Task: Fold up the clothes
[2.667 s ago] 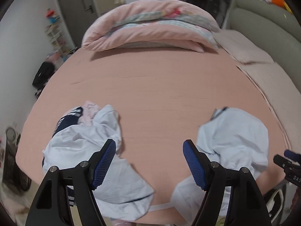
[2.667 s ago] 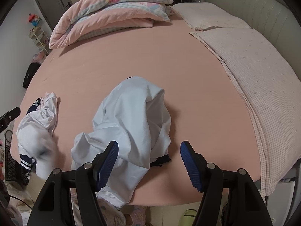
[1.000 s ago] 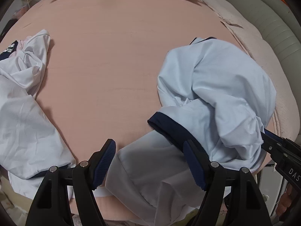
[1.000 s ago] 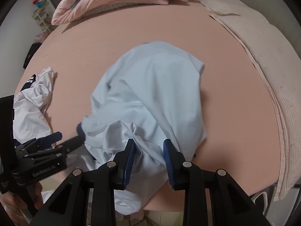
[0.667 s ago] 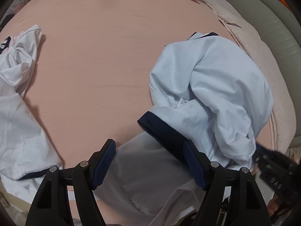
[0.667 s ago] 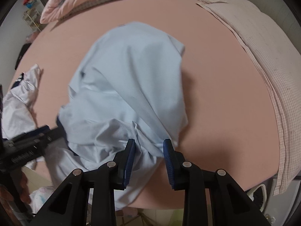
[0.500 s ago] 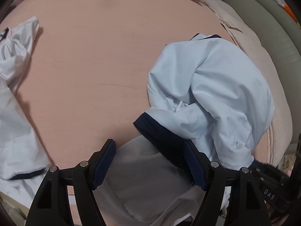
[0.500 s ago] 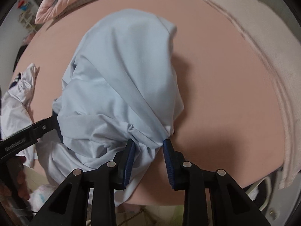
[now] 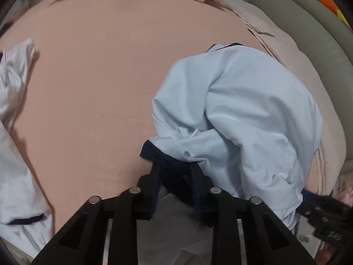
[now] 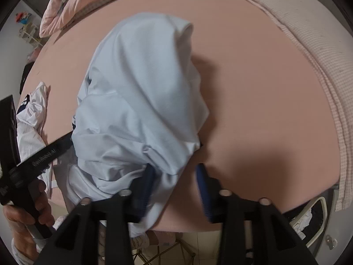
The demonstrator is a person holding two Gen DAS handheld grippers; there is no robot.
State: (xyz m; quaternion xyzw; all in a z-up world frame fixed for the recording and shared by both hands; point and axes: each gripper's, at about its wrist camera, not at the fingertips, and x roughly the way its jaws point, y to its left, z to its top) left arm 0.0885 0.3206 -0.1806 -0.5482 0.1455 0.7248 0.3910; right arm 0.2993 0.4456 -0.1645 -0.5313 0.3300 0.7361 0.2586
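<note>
The light blue shirt point(image 9: 238, 110) lies crumpled at the near edge of your pink bed point(image 9: 99, 77). Your left gripper point(image 9: 175, 183) is closing its jaws on the shirt's navy cuff point(image 9: 167, 163), pinching it. Your right gripper point(image 10: 176, 190) is opening its jaws, with shirt fabric draped loosely between them. A white garment point(image 9: 15, 132) sits well apart at the bed's left.

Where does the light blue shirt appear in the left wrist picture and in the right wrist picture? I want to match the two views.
Left wrist view: the light blue shirt fills the right half, its navy hem between the closing pads of the left gripper.
Right wrist view: the light blue shirt lies left of centre, its lower edge between the opening jaws of the right gripper.
Shared landmark: the white garment at the left edge.
</note>
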